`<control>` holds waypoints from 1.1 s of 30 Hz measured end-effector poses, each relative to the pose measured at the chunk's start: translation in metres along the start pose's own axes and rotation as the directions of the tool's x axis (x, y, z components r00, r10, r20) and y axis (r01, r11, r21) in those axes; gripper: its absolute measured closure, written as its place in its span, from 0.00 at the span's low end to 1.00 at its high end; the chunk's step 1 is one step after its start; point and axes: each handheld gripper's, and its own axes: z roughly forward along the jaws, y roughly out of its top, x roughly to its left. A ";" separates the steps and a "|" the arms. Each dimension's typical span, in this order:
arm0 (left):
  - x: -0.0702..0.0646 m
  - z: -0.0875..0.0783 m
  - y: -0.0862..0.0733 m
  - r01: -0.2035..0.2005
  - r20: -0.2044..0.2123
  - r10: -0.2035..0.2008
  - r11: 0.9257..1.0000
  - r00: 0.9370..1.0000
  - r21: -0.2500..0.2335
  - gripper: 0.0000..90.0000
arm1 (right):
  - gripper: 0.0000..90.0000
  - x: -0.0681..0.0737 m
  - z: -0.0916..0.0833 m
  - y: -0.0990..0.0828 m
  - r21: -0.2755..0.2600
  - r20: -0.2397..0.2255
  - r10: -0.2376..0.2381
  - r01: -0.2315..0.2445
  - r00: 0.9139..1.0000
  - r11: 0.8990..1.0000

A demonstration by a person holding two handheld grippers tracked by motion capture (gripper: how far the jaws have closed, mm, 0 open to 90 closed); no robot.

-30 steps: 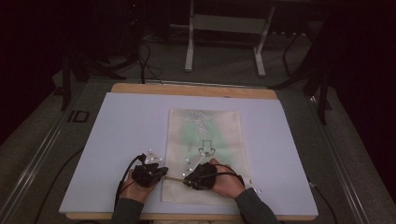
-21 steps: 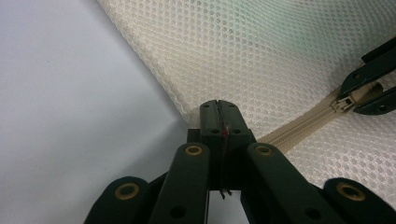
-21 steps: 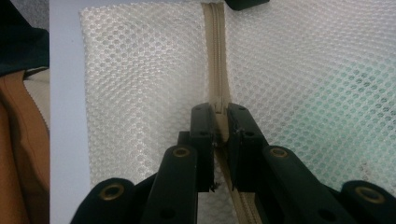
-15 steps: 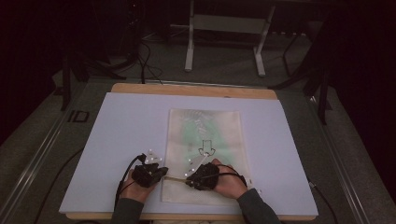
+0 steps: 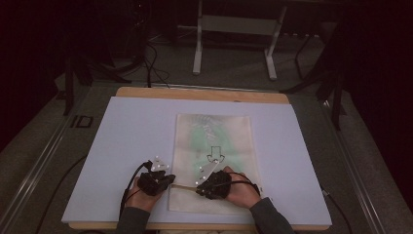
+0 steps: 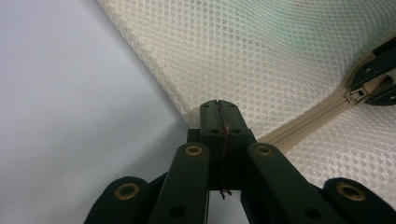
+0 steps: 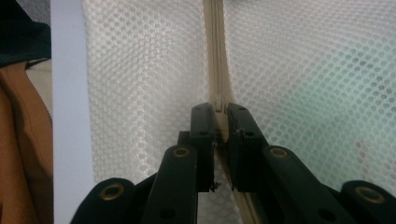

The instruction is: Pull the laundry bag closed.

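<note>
A cream mesh zip bag (image 5: 214,139) with something green inside and a black arrow on it lies flat on the pale mat (image 5: 122,146). Its beige zipper (image 5: 184,186) runs across the near end. My left gripper (image 5: 170,181) is shut on the bag's left corner, at the end of the zipper. In the left gripper view the jaws (image 6: 218,106) pinch the mesh edge, and the zipper (image 6: 303,123) leads off to the right. My right gripper (image 5: 198,189) is shut on the zipper pull (image 7: 218,103), with the zipper tape (image 7: 215,46) running on ahead of it.
The mat covers a wooden table (image 5: 204,93). Behind the table, a metal stand's legs (image 5: 197,53) and cables (image 5: 151,63) are on the dark floor. The table's near edge (image 7: 18,154) lies close behind my right hand.
</note>
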 end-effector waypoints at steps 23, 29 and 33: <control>0.000 0.000 0.000 0.003 -0.001 -0.003 1.000 1.000 -0.002 1.00 | 0.91 -0.002 -0.007 -0.005 0.001 0.001 0.005 -0.005 1.000 1.000; 0.000 0.000 0.000 0.003 -0.001 -0.003 1.000 1.000 -0.002 1.00 | 0.91 -0.003 -0.011 -0.009 0.002 0.001 0.007 -0.007 1.000 1.000; 0.000 0.000 0.000 0.003 -0.002 -0.003 1.000 1.000 -0.002 0.99 | 0.91 -0.004 -0.013 -0.011 0.006 0.006 0.008 -0.008 1.000 1.000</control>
